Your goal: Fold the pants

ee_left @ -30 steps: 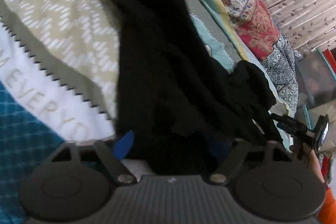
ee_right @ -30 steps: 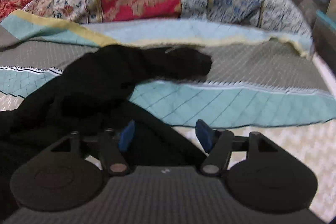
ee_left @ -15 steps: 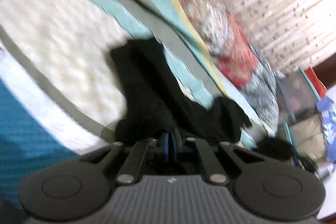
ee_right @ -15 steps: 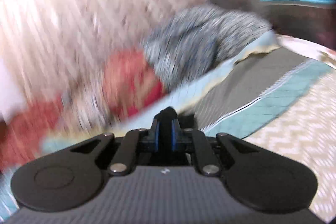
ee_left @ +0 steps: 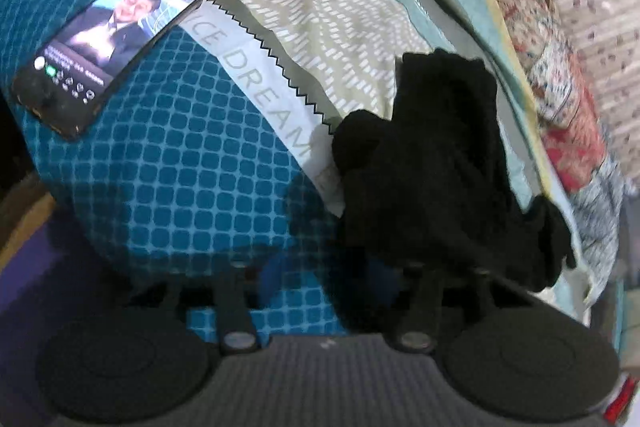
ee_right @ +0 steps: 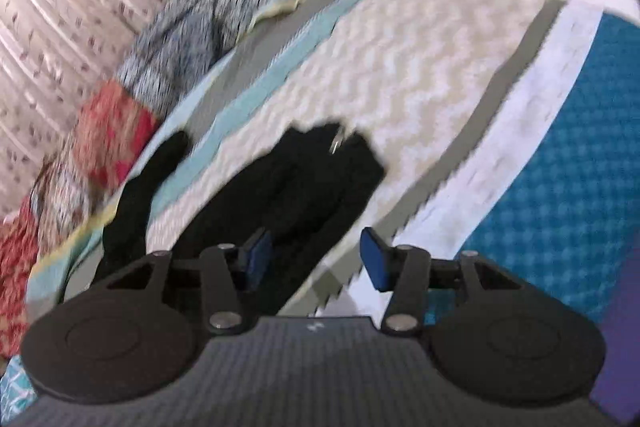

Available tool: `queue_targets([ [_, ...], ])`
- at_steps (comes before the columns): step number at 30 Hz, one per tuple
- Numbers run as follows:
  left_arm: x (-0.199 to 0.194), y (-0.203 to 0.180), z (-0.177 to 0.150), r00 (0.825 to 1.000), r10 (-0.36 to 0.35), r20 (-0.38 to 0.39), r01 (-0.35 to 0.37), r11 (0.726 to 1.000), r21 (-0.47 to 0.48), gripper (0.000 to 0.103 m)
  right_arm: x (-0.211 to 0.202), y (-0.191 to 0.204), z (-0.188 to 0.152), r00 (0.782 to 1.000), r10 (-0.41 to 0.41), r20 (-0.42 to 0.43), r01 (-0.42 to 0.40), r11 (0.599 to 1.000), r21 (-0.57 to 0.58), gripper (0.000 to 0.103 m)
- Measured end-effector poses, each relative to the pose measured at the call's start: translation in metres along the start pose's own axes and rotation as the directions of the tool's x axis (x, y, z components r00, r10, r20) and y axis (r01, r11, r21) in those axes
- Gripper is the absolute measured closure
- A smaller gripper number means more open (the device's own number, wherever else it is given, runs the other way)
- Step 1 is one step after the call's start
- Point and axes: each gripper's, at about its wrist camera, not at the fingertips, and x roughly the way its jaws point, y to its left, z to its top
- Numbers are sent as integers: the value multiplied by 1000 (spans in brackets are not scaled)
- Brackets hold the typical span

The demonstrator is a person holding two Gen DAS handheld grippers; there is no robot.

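The black pants (ee_left: 436, 167) lie bunched and folded over on the patterned bedspread (ee_left: 328, 11), right of centre in the left wrist view. My left gripper (ee_left: 326, 277) is open and empty, just in front of the pants' near edge. In the right wrist view the pants (ee_right: 288, 187) lie as a dark strip running up and left, with a small metal fastener showing at the far end. My right gripper (ee_right: 314, 259) is open and empty, its left pad over the near end of the pants.
A phone (ee_left: 104, 47) with a lit screen lies on the blue checked part of the bedspread at the left. A crumpled red and grey patterned quilt (ee_right: 120, 131) lies along the striped wall (ee_right: 60, 7). Boxes and clutter sit past the bed's far end.
Both grippers were shut on the pants half a second ago and have let go. Both have opened and pulled back, and the pants now lie bunched on the bed.
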Motion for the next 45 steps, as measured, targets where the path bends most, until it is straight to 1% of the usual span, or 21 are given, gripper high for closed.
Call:
queue_targets([
  [4, 1, 6, 3, 999, -42, 28, 44, 997, -69, 39, 11, -2, 17, 998, 17, 52, -18, 1000, 22, 50],
  [9, 15, 6, 5, 996, -83, 22, 85, 989, -122, 42, 32, -20, 13, 999, 35, 22, -36, 996, 81, 50],
  [10, 17, 4, 5, 997, -79, 22, 81, 990, -113, 45, 34, -27, 10, 1000, 29, 9, -29, 997, 77, 52],
  [11, 18, 0, 4, 997, -80, 21, 81, 991, -103, 58, 36, -27, 9, 1000, 24, -7, -24, 997, 78, 56],
  [12, 19, -2, 4, 996, -87, 18, 89, 992, -94, 69, 43, -27, 7, 999, 27, -22, -25, 996, 83, 76],
  [13, 20, -5, 4, 995, -100, 8, 100, 992, -83, 91, 41, -28, 5, 999, 26, -31, -23, 996, 86, 95],
  [14, 20, -9, 3, 995, -104, -3, 104, 992, -72, 96, 44, -26, 4, 999, 14, -36, -11, 996, 92, 95],
  [17, 6, -20, 2, 998, -59, 25, 59, 998, -10, 97, 20, -26, 13, 998, -4, 68, -4, 993, 117, 96],
  [20, -19, -20, 5, 996, -71, 44, 72, 997, 1, 97, -14, -29, 26, 983, -37, 180, 19, 995, 102, 96],
  [22, -30, -16, 7, 995, -98, 22, 98, 995, -5, 97, -37, -39, 33, 969, -69, 237, 43, 992, 115, 96],
  [24, -33, -15, 4, 996, -87, -12, 87, 996, 14, 97, -51, -52, 37, 959, -108, 262, 75, 988, 134, 96],
  [27, -25, -18, -11, 997, 1, -71, 5, 996, 87, 91, -49, -67, 37, 965, -175, 194, 153, 980, 127, 88],
  [28, -22, -18, -16, 995, 40, -95, -30, 993, 111, 86, -47, -74, 35, 964, -206, 167, 182, 972, 148, 76],
  [29, -20, -15, -19, 991, 70, -113, -56, 990, 126, 75, -48, -77, 30, 956, -243, 164, 212, 960, 183, 64],
  [30, -21, -12, -21, 990, 86, -112, -72, 990, 124, 70, -52, -82, 25, 940, -284, 190, 241, 945, 223, 45],
  [32, -34, -2, -19, 994, 99, -55, -93, 991, 96, 67, -64, -84, 16, 896, -356, 266, 280, 917, 285, 45],
  [36, -56, -1, 12, 995, 61, 80, -66, 996, 67, 67, -76, -68, 17, 868, -347, 355, 270, 930, 248, 48],
  [39, -52, -30, 43, 988, 40, 152, -64, 985, 161, 62, -70, -41, 21, 890, -252, 380, 205, 965, 161, 48],
  [41, -39, -60, 61, 978, 23, 206, -78, 962, 260, 56, -59, -21, 24, 918, -172, 358, 150, 985, 87, 48],
  [42, -31, -77, 68, 974, 13, 228, -87, 945, 316, 54, -51, -9, 26, 934, -129, 333, 119, 992, 50, 48],
  [45, 6, -132, 85, 959, 1, 285, -149, 854, 499, 41, -21, 23, 31, 972, -24, 235, 39, 997, -62, 47],
])
